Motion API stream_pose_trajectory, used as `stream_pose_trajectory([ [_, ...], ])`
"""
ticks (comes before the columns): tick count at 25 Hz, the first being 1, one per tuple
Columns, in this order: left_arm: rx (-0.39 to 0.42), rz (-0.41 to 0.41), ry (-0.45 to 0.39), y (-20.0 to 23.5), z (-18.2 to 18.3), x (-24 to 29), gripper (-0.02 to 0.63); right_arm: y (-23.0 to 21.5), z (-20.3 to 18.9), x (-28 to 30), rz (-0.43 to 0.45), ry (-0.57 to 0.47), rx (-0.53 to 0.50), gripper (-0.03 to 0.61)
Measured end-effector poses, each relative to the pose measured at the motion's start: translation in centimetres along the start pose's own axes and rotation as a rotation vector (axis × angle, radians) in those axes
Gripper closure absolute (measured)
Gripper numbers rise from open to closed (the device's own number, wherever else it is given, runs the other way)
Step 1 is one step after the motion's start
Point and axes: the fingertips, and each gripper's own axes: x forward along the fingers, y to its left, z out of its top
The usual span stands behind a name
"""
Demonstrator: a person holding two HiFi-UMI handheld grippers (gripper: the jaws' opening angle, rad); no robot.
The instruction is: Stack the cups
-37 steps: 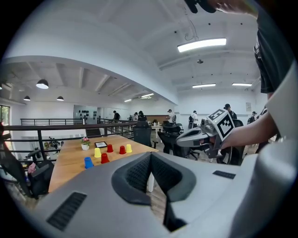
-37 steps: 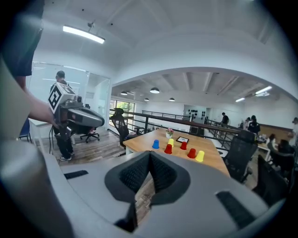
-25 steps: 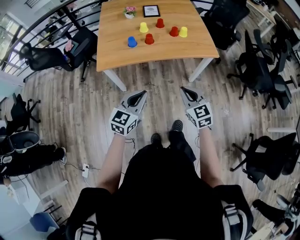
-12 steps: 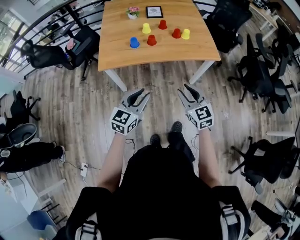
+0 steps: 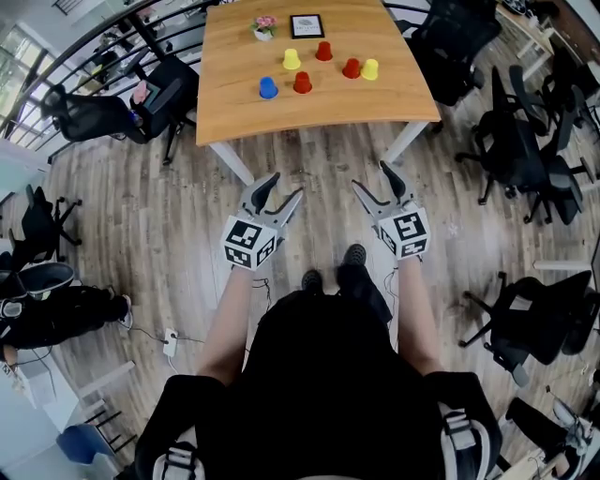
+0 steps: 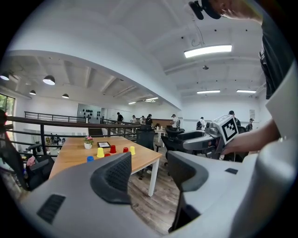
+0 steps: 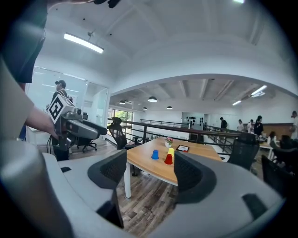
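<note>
Head view: six cups (image 5: pixel 302 82) mouth-down, long axes upright, on table (image 5: pixel 281 117)

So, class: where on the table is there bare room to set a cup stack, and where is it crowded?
On the table, bare: the near strip between cups and front edge, and the left side beyond the blue cup. Crowded: far middle, with six cups, flower pot and framed sign.
</note>
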Motion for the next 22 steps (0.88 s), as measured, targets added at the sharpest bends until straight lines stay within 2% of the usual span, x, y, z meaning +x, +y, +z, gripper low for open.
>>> stream_pose_trajectory([
  [7, -0.006, 0.007, -0.007, 0.1, -0.1, -0.7, 0.339, 0.5, 0.0, -0.5, -0.016, 0.018, -0.002, 0.241],
  [18, -0.004, 0.003, 0.001, 0.0, -0.8, -1.7, 0.339, 1.2, -1.2, -1.3, -0.041, 0.035, 0.026, 0.259],
  [22, -0.004, 0.017, -0.001, 0.6, -0.5, -2.0, 0.339, 1.1, -0.5, -0.4, -0.033, 0.025, 0.017, 0.268],
])
